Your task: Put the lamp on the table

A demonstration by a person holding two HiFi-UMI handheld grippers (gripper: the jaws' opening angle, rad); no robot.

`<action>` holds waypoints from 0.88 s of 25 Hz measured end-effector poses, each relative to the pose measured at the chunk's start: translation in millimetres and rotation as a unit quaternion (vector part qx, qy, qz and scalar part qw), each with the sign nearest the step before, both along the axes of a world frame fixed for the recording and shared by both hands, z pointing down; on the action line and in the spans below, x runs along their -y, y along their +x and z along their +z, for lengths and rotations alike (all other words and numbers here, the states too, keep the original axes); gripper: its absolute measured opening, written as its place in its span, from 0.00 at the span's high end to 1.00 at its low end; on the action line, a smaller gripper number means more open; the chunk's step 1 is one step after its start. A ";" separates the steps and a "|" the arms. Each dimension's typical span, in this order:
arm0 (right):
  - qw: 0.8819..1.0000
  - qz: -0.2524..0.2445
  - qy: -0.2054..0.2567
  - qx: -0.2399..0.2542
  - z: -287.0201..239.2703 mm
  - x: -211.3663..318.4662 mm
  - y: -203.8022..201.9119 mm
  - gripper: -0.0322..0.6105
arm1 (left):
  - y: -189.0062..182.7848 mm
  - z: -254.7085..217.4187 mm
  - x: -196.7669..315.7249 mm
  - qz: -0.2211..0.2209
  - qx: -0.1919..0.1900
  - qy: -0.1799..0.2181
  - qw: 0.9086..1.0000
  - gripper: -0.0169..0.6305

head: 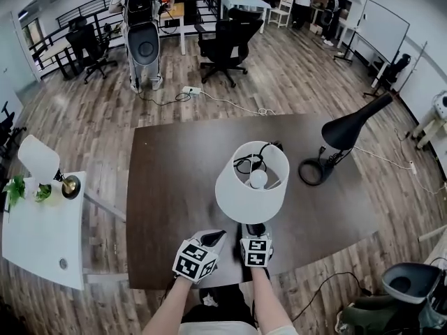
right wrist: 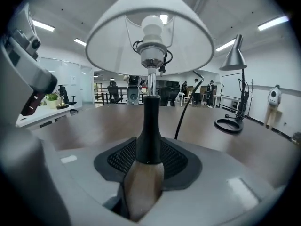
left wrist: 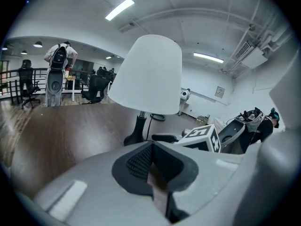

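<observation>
A lamp with a white shade (head: 251, 183) and a black stem (right wrist: 149, 126) stands upright over the near middle of the dark brown table (head: 167, 187). Its black cord coils behind it. My right gripper (head: 255, 227) is shut on the foot of the stem, seen close up in the right gripper view (right wrist: 149, 157). I cannot tell whether the foot touches the tabletop. My left gripper (head: 213, 237) hovers just left of the lamp near the table's front edge, jaws shut on nothing (left wrist: 151, 147). The left gripper view shows the shade (left wrist: 148, 74) just ahead.
A black desk lamp (head: 346, 135) with a ring base stands at the table's right side, also visible in the right gripper view (right wrist: 233, 60). A white side table (head: 42, 236) with a plant stands left. Office chairs (head: 227, 44) and a floor cable lie beyond; a bin (head: 412, 285) sits lower right.
</observation>
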State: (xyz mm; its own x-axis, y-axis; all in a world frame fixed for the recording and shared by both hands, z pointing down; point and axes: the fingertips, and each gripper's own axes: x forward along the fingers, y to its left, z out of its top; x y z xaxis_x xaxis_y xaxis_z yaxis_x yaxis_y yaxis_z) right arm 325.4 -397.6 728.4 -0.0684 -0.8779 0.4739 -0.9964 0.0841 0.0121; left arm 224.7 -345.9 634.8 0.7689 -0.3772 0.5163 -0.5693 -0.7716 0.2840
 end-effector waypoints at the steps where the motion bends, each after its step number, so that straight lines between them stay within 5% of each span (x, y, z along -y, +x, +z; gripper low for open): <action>1: 1.000 0.001 -0.002 0.002 -0.2 -10.2 -1.2 0.67 | -1.9 -0.6 -3.2 0.001 -0.001 0.001 1.000 0.97; 11: 0.999 0.017 -0.003 0.028 -40.8 -101.2 3.3 0.68 | -3.0 -9.4 -40.2 0.020 -0.008 0.003 1.000 0.97; 18: 0.998 0.006 0.004 0.064 -82.0 -138.9 4.8 0.69 | -2.7 -13.4 -74.0 0.049 0.057 0.038 0.996 0.97; 22: 0.998 -0.012 0.002 0.069 -97.6 -172.4 3.9 0.69 | -4.0 -19.2 -103.6 0.029 0.074 0.041 0.996 0.97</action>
